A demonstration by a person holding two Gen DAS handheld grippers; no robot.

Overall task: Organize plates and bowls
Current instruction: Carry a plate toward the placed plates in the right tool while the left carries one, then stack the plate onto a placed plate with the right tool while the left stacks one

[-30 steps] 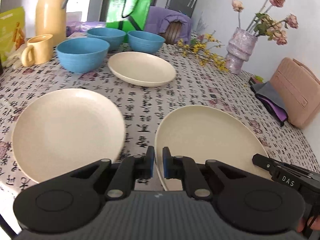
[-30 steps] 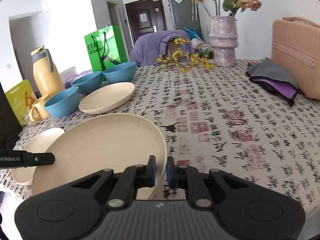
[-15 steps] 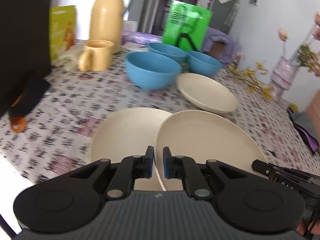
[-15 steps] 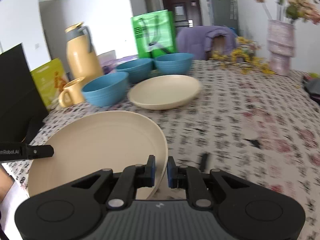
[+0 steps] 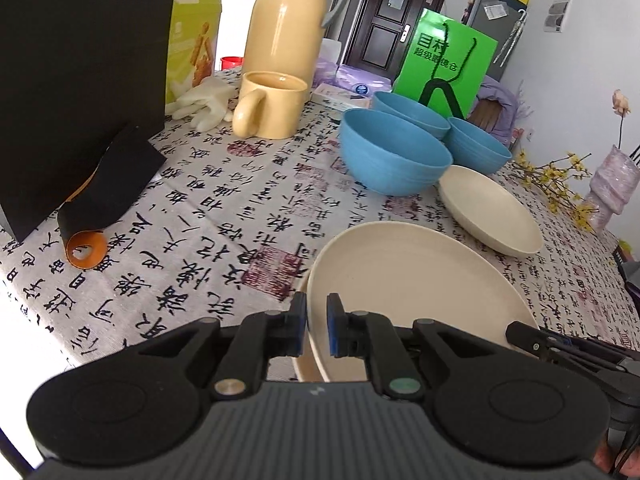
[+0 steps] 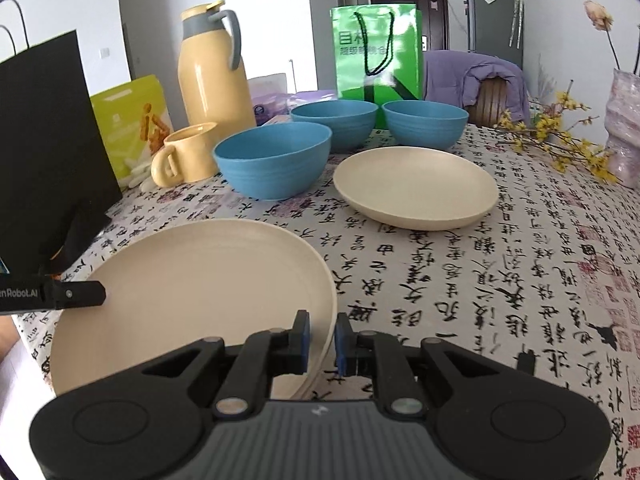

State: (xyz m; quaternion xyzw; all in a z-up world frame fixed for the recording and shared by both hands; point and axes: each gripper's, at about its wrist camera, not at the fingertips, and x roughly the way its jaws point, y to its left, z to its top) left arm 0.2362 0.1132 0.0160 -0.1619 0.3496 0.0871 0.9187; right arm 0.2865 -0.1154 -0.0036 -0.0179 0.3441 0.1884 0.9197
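Both grippers grip one cream plate (image 5: 412,276), which also shows in the right wrist view (image 6: 192,280). My left gripper (image 5: 317,330) is shut on its left rim; my right gripper (image 6: 322,338) is shut on its right rim. The plate sits over a second cream plate, of which only a sliver (image 5: 301,360) shows below it. A third cream plate (image 6: 416,188) lies farther back. Three blue bowls (image 6: 276,160) (image 6: 336,122) (image 6: 424,122) stand behind it.
A yellow mug (image 6: 188,158), a yellow thermos (image 6: 214,64), a green bag (image 6: 376,44), a black bag (image 5: 76,64) and white gloves (image 5: 204,100) stand at the back and left. A vase (image 6: 624,120) with yellow twigs stands at the right. The table's near edge is close.
Both grippers have carried the held plate to the left, from beside the second plate to right over it, so that plate is now almost hidden.
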